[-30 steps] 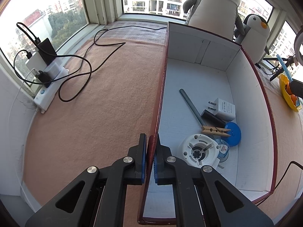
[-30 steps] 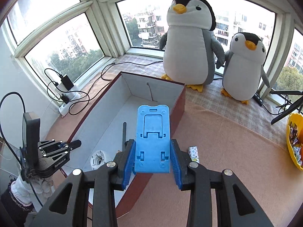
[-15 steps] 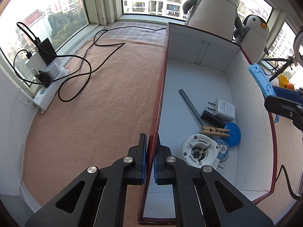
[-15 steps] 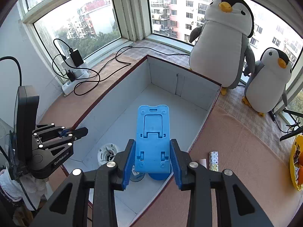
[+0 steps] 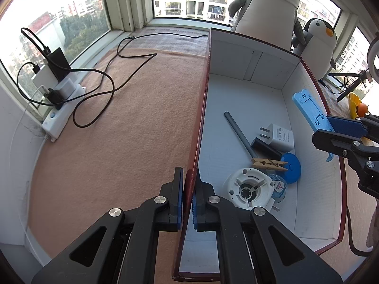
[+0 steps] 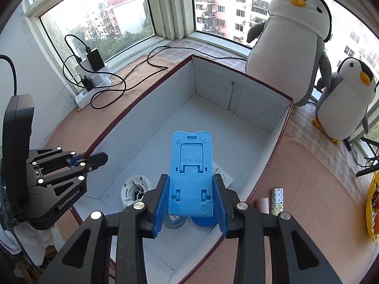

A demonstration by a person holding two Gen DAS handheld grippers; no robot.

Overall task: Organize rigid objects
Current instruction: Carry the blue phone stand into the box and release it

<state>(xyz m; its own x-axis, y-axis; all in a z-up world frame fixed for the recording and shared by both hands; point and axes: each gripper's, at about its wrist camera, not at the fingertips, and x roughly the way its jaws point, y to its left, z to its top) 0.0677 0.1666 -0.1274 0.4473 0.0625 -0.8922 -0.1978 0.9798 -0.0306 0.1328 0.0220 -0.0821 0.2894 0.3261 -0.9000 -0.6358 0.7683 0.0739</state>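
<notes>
Here the left gripper [image 5: 188, 193] is clamped on the near stretch of the box's long wall, one blue pad on the outside and one on the inside, the red rim of the box [image 5: 203, 108] running straight up toward twelve o'clock between them. The right gripper [image 6: 190, 203] is closed on the lower end of a blue phone stand [image 6: 191, 168], which stands up from between the pads, held in the air above the box interior.

The left wrist view lays the contents bare: a grey rod [image 5: 239, 131] lying diagonally, a white plug adapter [image 5: 279, 137] at about three o'clock of it, a small black block [image 5: 265, 148] touching the rod's lower end, a wooden clothespin [image 5: 270, 163] resting across a blue disc [image 5: 292, 166], and a white round part [image 5: 251, 189] nearest the gripper. The right gripper and its stand enter at three o'clock of that view, above the far wall.

The right wrist view hides most of these behind the stand; only the white round part [image 6: 135, 190] at nine o'clock and a sliver of the blue disc [image 6: 203, 221] show. It alone reveals two small wrapped packets [image 6: 277, 201] on the cloth outside the box at three o'clock, and both plush penguins [image 6: 289, 47] whole at one o'clock. Both views show the power strip [image 5: 61, 108].
</notes>
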